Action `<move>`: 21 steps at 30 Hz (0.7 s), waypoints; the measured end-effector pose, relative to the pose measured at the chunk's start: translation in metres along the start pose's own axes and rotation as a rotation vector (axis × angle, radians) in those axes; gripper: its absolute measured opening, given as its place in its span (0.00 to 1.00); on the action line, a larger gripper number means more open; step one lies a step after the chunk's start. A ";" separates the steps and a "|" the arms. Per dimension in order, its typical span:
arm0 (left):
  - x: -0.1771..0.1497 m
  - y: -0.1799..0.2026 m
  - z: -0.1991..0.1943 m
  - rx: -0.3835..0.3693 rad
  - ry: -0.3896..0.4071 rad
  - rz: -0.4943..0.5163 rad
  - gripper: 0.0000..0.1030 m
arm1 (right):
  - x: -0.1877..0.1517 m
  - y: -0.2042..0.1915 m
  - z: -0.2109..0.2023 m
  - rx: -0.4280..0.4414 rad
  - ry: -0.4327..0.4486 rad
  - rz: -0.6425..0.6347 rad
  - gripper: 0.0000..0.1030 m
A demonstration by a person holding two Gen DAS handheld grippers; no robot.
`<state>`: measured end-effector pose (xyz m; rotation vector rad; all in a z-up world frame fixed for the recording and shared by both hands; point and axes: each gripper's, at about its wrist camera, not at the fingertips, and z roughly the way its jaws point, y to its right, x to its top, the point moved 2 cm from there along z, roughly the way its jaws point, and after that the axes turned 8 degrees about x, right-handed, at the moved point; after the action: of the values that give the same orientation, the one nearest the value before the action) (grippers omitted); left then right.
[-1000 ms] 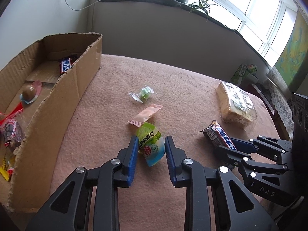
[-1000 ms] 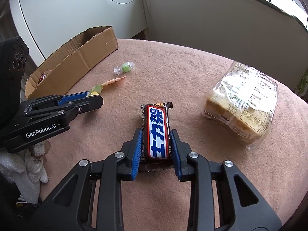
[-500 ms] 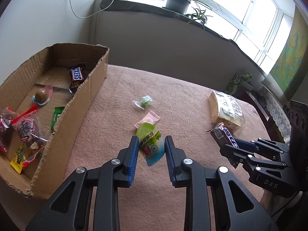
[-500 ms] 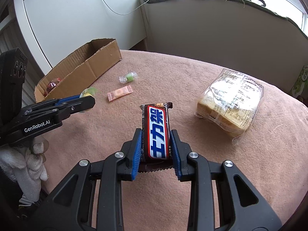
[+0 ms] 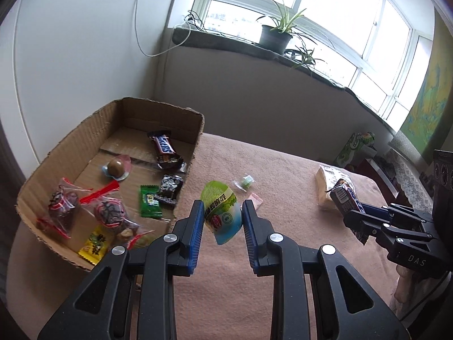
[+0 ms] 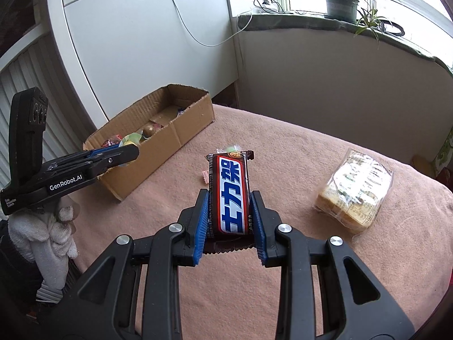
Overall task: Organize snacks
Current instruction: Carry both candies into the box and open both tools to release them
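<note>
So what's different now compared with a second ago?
Both grippers have lifted off the table and swung toward the box. The left gripper keeps its green packet, the right gripper its chocolate bar. The bread and loose candies haven't moved.

Behind the chocolate bar (image 6: 230, 192), the green candy (image 6: 231, 149) and pink wafer packet (image 6: 205, 176) barely peek out. Cardboard box (image 6: 181, 130) wall hides most snacks inside; bread bag (image 5: 325, 187) half-covered by that bar.
</note>
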<state>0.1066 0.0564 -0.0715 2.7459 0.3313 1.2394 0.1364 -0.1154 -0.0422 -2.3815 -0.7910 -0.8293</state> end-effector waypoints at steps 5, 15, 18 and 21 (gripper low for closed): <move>0.004 -0.030 -0.008 0.036 0.022 -0.043 0.25 | 0.022 -0.020 0.006 0.017 0.018 -0.040 0.29; 0.003 -0.075 -0.019 0.091 0.041 -0.095 0.25 | 0.059 -0.056 0.033 0.046 0.016 -0.116 0.29; 0.003 -0.083 -0.021 0.108 0.046 -0.102 0.25 | 0.067 -0.066 0.043 0.058 0.010 -0.132 0.29; 0.002 -0.088 -0.022 0.124 0.050 -0.101 0.25 | 0.074 -0.075 0.053 0.075 0.001 -0.145 0.29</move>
<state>0.0778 0.1428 -0.0718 2.7634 0.5624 1.3046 0.1561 -0.0036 -0.0097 -2.2784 -0.9865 -0.8422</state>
